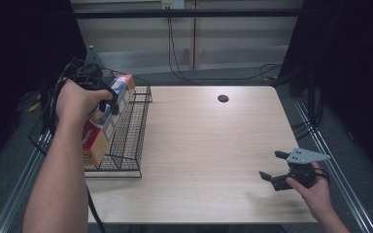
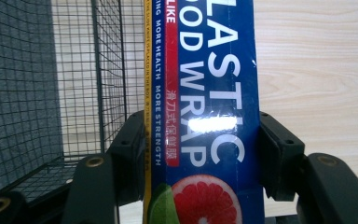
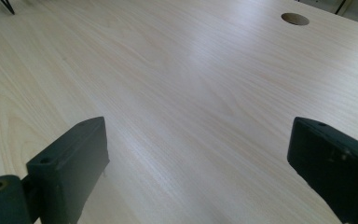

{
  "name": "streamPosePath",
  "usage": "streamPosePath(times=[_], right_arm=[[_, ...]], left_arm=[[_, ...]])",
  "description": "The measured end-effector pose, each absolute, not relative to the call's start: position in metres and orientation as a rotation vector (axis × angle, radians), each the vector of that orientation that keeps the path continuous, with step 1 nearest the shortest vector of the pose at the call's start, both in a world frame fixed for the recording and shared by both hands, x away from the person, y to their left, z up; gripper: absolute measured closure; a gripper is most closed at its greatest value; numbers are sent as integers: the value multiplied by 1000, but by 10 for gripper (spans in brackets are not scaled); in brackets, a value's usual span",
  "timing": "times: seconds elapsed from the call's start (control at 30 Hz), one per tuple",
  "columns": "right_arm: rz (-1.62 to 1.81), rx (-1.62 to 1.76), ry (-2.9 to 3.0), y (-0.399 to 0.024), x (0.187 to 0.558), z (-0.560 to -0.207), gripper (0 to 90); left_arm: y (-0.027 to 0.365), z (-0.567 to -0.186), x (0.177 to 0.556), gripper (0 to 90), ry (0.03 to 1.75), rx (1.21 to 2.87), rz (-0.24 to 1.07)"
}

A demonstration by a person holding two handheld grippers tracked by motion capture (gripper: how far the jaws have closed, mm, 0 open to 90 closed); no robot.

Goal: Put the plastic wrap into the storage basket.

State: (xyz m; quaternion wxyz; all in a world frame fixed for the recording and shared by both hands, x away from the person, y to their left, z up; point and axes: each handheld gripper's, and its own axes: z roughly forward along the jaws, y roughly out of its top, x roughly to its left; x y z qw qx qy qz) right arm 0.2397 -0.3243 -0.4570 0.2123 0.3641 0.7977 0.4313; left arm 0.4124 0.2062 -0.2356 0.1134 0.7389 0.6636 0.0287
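Note:
A long plastic-wrap box [image 1: 108, 114], blue with red and orange panels, hangs tilted over the black wire basket [image 1: 136, 141] at the table's left edge. My left gripper [image 1: 108, 104] is shut on the box, near its upper half. In the left gripper view both black pads press the blue box [image 2: 205, 116] from either side, with the left gripper [image 2: 200, 154] clamped around it and the basket mesh [image 2: 88, 70] behind. My right gripper [image 1: 274, 167] rests low at the table's front right, jaws wide apart with nothing between them. The right gripper [image 3: 198, 168] shows bare wood between its pads.
The wooden table [image 1: 209, 145] has a round cable hole [image 1: 223, 98] at the back and the same hole [image 3: 294, 18] ahead of the right jaws. Cables run along the floor behind. Metal rails border the table at left and right.

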Motion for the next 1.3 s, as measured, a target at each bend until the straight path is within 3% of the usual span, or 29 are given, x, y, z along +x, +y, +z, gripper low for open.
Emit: streamPosePath(times=[1.3], right_arm=[[1187,1013,2219,-324,241,-459,50]], left_arm=[[235,-225,419,437,1992,2099,111]])
